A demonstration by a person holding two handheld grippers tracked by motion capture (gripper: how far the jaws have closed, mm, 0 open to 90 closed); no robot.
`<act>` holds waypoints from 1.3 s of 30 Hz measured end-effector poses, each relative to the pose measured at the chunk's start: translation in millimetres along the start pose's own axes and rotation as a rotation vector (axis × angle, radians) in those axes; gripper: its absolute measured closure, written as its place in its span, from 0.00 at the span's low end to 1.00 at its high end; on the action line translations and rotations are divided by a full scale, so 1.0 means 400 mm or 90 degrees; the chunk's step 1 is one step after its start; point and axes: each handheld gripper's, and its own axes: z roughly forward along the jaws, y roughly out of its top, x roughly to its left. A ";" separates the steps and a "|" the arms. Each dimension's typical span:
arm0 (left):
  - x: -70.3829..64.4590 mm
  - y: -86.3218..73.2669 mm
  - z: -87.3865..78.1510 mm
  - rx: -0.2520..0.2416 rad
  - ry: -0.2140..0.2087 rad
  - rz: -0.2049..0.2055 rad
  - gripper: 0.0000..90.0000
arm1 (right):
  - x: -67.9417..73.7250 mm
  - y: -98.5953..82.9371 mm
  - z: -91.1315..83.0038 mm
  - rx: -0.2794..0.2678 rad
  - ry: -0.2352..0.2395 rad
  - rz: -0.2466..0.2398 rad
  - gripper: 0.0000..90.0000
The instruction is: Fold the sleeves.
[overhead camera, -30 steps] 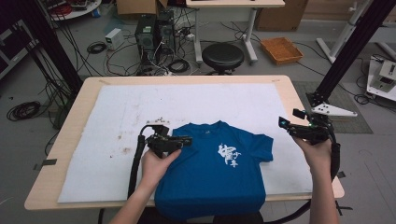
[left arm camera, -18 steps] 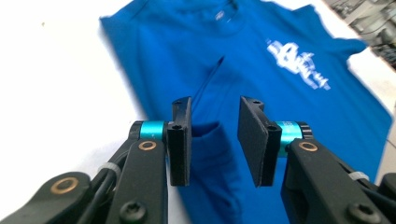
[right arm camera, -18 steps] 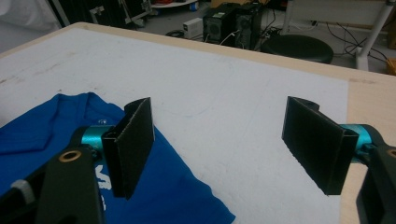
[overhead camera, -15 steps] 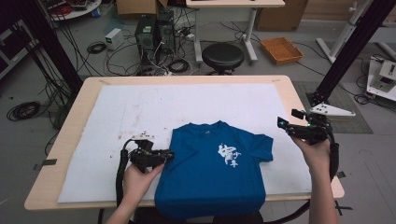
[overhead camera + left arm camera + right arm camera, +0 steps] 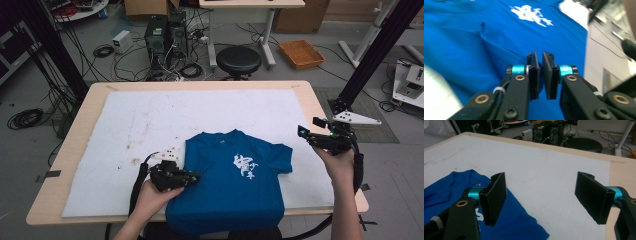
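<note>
The blue T-shirt (image 5: 235, 182) is lying flat on the white mat (image 5: 150, 120) that is covering the desk (image 5: 95, 95), at the near side, approx. in the middle. Its neck is pointing away from the person and its bottom hem is hanging a little over the near desk edge. A white print (image 5: 245, 166) is showing on the chest.

The left claw (image 5: 192, 176) is resting at the shirt's left edge, w/ the person's left hand (image 5: 155, 195) holding it from below. In the left gripper view the left claw (image 5: 541, 75) is sitting low over the blue cloth, jaws almost together w/ just a thin gap between them. I cannot tell if some cloth is pinched there or not.

The right claw (image 5: 312, 132) is hovering near the right side of the desk, well apart from the shirt's right sleeve (image 5: 280, 160). In the right gripper view the right claw (image 5: 541, 197) is standing wide apart, nothing between the jaws; the shirt (image 5: 519, 225) is lying below at the left, and the bare mat (image 5: 544, 170) is beyond.

A black stool (image 5: 238, 61) and computer boxes (image 5: 162, 40) are standing on the floor behind the desk.
</note>
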 end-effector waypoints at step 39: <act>0.036 0.042 0.046 -0.012 0.116 -0.025 0.65 | -0.006 -0.010 0.008 0.008 0.002 0.015 0.28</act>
